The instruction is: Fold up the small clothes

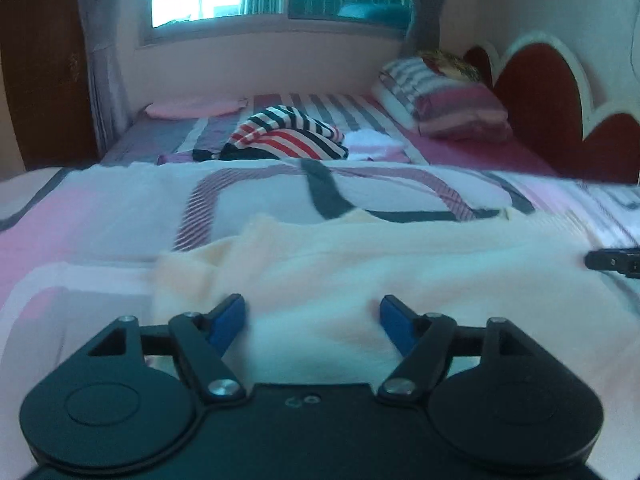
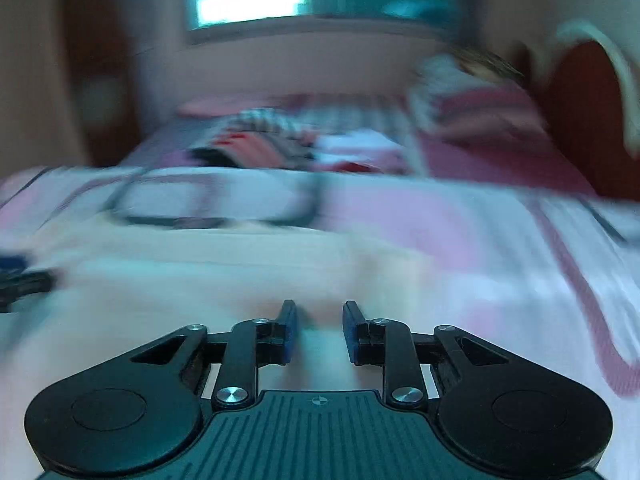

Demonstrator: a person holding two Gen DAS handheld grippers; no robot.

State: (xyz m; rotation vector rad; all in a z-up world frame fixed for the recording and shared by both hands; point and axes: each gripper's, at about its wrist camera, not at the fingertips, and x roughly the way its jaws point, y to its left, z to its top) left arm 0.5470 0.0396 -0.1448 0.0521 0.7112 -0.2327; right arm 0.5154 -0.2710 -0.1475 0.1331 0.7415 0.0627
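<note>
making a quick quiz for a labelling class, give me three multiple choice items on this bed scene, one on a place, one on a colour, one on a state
1. Where does the striped garment lie?
A. on the bed beyond the cream garment
B. on the pillow
C. in the left gripper

2. What colour are the pads on the gripper fingers?
A. red
B. blue
C. yellow

3. How do the jaws of the left gripper stand?
A. shut on cloth
B. open over the cream garment
C. out of view

Answers:
1 A, it sits farther up the bed than the cream garment, short of the pillow.
2 B, both pads show blue against black fingers.
3 B, a wide gap between the pads shows cream cloth, nothing pinched.
</note>
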